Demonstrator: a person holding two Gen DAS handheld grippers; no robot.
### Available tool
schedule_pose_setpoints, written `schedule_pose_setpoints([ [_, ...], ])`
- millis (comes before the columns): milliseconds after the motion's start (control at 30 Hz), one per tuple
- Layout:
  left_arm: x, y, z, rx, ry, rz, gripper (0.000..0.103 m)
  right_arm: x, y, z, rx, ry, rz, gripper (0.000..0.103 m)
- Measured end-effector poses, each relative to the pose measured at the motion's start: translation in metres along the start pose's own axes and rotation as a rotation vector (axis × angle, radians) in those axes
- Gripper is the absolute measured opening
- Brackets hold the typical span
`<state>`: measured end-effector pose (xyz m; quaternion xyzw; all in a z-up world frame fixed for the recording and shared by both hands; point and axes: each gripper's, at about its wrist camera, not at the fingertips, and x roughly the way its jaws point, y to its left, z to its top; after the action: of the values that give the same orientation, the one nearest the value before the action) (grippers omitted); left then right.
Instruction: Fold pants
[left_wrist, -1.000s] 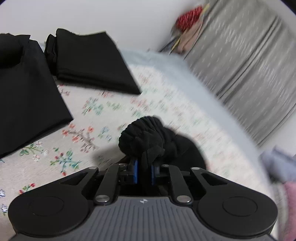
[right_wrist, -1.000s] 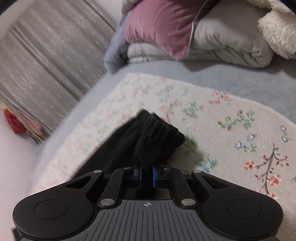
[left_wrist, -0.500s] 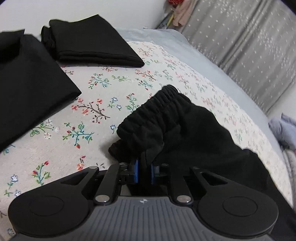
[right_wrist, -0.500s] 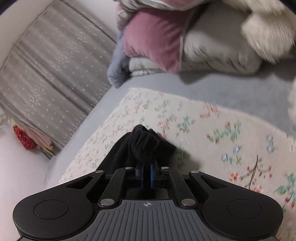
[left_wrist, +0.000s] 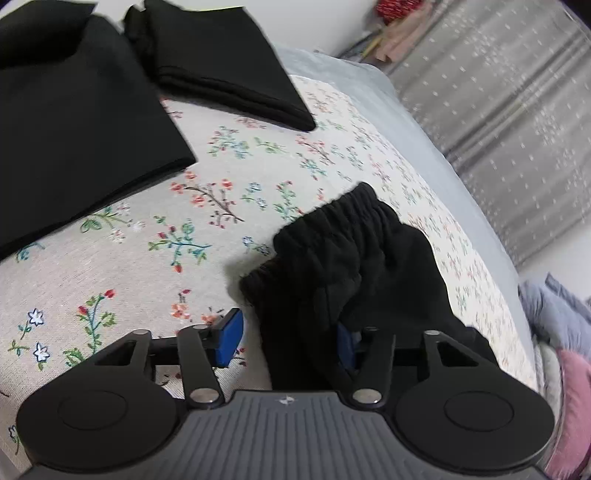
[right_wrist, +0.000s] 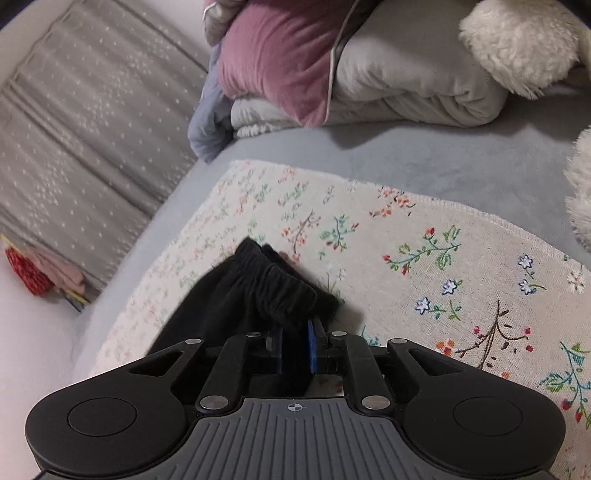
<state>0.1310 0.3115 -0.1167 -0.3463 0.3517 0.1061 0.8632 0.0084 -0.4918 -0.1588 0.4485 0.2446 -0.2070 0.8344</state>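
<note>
Black pants with a gathered elastic waistband lie on the floral cloth. In the left wrist view my left gripper is open, its blue pads spread wide on either side of the waistband cloth, which rests between them. In the right wrist view the same pants show, and my right gripper is shut on the waistband edge, low over the floral cloth.
Two folded black garments lie at the far left of the cloth. Pillows and a folded grey blanket are piled at the bed's head. A grey curtain hangs beyond the bed edge.
My left gripper has opened and let go of the waistband, which now lies on the cloth. My right gripper stays shut on the pants and has moved lower.
</note>
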Motion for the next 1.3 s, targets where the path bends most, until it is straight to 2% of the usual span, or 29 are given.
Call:
schedule_pose_setpoints([
  [100, -0.011, 0.004, 0.004, -0.064, -0.059, -0.016, 0.075, 0.002, 0.005, 0.000, -0.045, 0.007, -0.046, 0.015],
  [167, -0.027, 0.004, 0.007, -0.116, -0.148, -0.036, 0.075, -0.002, 0.011, -0.001, -0.082, -0.012, -0.090, 0.024],
  [233, -0.043, 0.004, 0.009, -0.137, -0.253, 0.001, 0.078, -0.008, 0.013, 0.000, -0.080, -0.044, -0.113, 0.028],
  [300, -0.048, 0.003, 0.013, -0.136, -0.294, 0.020, 0.080, -0.010, 0.018, -0.001, -0.070, -0.067, -0.126, 0.028],
  [333, -0.045, 0.003, 0.016, -0.144, -0.295, 0.016, 0.081, -0.009, 0.020, -0.001, -0.071, -0.076, -0.141, 0.028],
  [400, -0.032, 0.000, 0.022, -0.143, -0.260, 0.004, 0.086, -0.008, 0.025, -0.002, -0.072, -0.093, -0.159, 0.035],
  [500, -0.010, -0.008, 0.027, -0.104, -0.189, -0.003, 0.087, -0.001, 0.033, -0.005, -0.102, -0.089, -0.180, 0.035],
  [567, -0.010, -0.015, 0.027, -0.058, -0.223, -0.010, 0.085, 0.001, 0.032, -0.006, -0.098, -0.090, -0.205, 0.037],
  [600, -0.012, -0.020, 0.027, -0.023, -0.238, -0.027, 0.085, -0.001, 0.030, -0.006, -0.091, -0.095, -0.209, 0.042],
  [667, -0.003, -0.026, 0.027, 0.028, -0.201, -0.054, 0.085, -0.005, 0.030, -0.006, -0.088, -0.108, -0.195, 0.045],
  [733, 0.008, -0.031, 0.024, 0.066, -0.159, 0.002, 0.085, -0.008, 0.035, -0.005, -0.126, -0.127, -0.190, 0.050],
  [767, 0.013, -0.034, 0.022, 0.095, -0.143, 0.032, 0.082, -0.010, 0.037, -0.005, -0.139, -0.149, -0.197, 0.060],
  [800, 0.015, -0.037, 0.020, 0.125, -0.139, 0.061, 0.074, -0.011, 0.037, -0.005, -0.137, -0.161, -0.194, 0.067],
  [867, 0.016, -0.042, 0.016, 0.177, -0.143, 0.120, 0.066, -0.006, 0.031, -0.002, -0.099, -0.119, -0.145, 0.066],
  [933, 0.011, -0.043, 0.014, 0.197, -0.146, 0.140, 0.059, 0.006, 0.026, -0.001, -0.090, -0.057, -0.128, 0.037],
  [967, 0.009, -0.044, 0.012, 0.212, -0.150, 0.155, 0.054, 0.010, 0.027, -0.001, -0.118, -0.046, -0.165, 0.014],
  [1067, 0.000, -0.047, 0.005, 0.258, -0.146, 0.207, 0.048, 0.002, 0.033, -0.001, -0.144, -0.083, -0.162, 0.012],
  [1167, -0.006, -0.047, -0.003, 0.305, -0.143, 0.247, 0.047, -0.008, 0.049, -0.003, -0.232, -0.138, -0.168, 0.012],
  [1300, 0.004, -0.053, -0.005, 0.376, -0.140, 0.284, 0.051, 0.019, 0.049, -0.007, -0.302, -0.053, -0.258, 0.014],
])
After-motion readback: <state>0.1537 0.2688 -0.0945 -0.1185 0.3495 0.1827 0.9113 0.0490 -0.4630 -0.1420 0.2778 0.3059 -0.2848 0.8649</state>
